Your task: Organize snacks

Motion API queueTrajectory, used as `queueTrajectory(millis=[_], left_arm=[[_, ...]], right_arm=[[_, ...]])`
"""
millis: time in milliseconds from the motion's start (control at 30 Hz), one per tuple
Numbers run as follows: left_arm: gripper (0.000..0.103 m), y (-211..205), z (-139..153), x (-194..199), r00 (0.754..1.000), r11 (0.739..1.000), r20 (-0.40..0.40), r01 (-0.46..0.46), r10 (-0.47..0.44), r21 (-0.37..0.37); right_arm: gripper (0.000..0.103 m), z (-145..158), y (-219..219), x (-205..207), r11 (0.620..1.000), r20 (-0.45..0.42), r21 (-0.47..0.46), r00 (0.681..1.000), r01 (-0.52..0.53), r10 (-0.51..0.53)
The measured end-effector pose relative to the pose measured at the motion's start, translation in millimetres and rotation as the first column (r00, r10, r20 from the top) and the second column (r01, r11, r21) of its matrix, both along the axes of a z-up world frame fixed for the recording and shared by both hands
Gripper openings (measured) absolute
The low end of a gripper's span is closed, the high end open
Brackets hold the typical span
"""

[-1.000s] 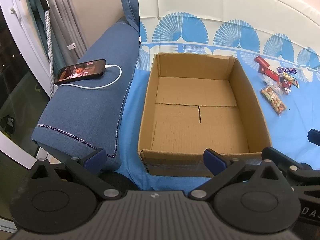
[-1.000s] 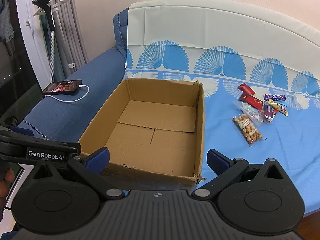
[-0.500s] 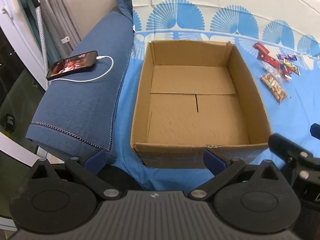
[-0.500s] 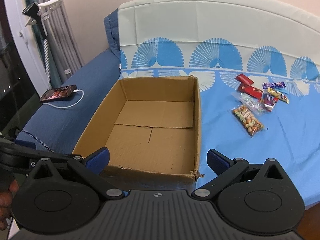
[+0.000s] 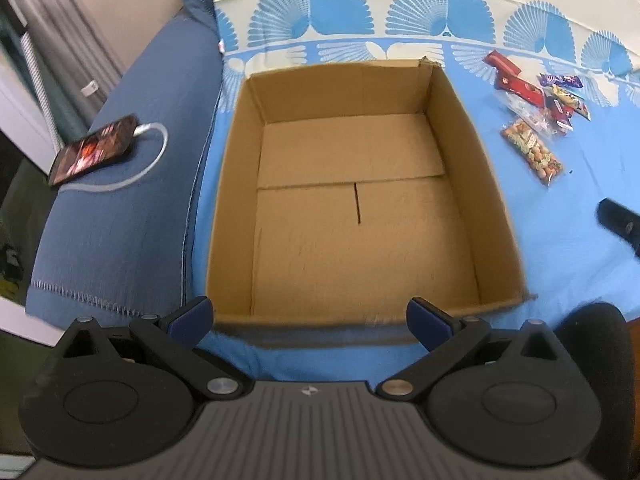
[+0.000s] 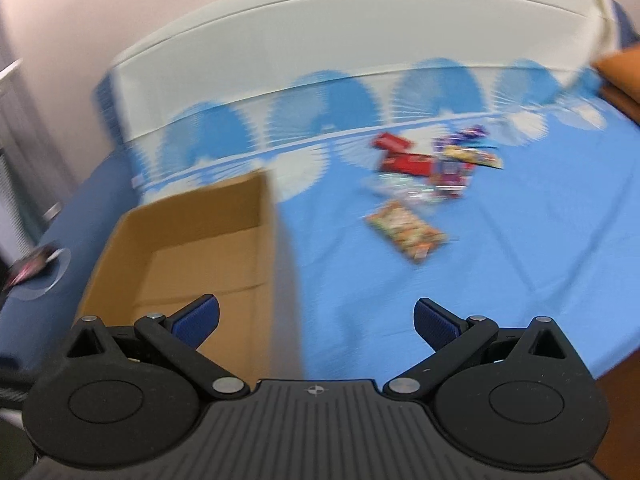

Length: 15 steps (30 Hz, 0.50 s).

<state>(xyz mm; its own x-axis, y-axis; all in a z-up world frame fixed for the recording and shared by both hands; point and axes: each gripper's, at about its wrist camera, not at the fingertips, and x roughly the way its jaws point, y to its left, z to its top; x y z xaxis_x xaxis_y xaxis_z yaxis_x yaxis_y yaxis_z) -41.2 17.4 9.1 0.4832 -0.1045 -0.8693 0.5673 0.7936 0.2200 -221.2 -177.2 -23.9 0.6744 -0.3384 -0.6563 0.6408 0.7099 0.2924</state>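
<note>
On the blue patterned sheet (image 5: 560, 240), an open cardboard box (image 5: 352, 216) is being viewed from its near edge by the left gripper (image 5: 308, 316), whose jaws are being held wide apart with nothing between them; no snack is lying in the box. To the right of the box and toward the far side, a loose cluster of snacks (image 6: 432, 172) is lying on the sheet, well apart from the box wall. Nearest of the cluster is a clear nut packet (image 6: 404, 230), with its long axis running from far-left to near-right in the right wrist view; red wrappers (image 6: 400, 156) and a purple wrapper (image 6: 464, 134) are lying beyond it. The right gripper (image 6: 316, 320) is likewise being held fully open and empty, and it is being pointed across bare sheet at the cluster, which is lying ahead and slightly right of its centre line. The right wrist view is smeared, so finer detail of the wrappers cannot be told. Judged from this layout, the right gripper is the nearer tool, and a first pick is probably being set up on the nut packet, whose diagonal lie would call for the jaws to be turned across its short side. A phone (image 5: 94, 148) on a cable is resting on the blue cushion to the left.
</note>
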Motion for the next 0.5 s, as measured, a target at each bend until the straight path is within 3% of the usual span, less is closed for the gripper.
queueTrajectory(millis=[200,500], left_arm=[[0.103,-45,2,25,1.0,1.0,0.001,0.002,-0.002,0.029],[0.103,-115,2,57,1.0,0.998,0.019,0.016,-0.017,0.061]], right_arm=[[0.103,-52,-84,9,0.99,-0.069,-0.027,0.988,0.139,-0.14],[0.103,-151,-167,102,0.999,-0.206,-0.029,0.978,-0.028,0.021]])
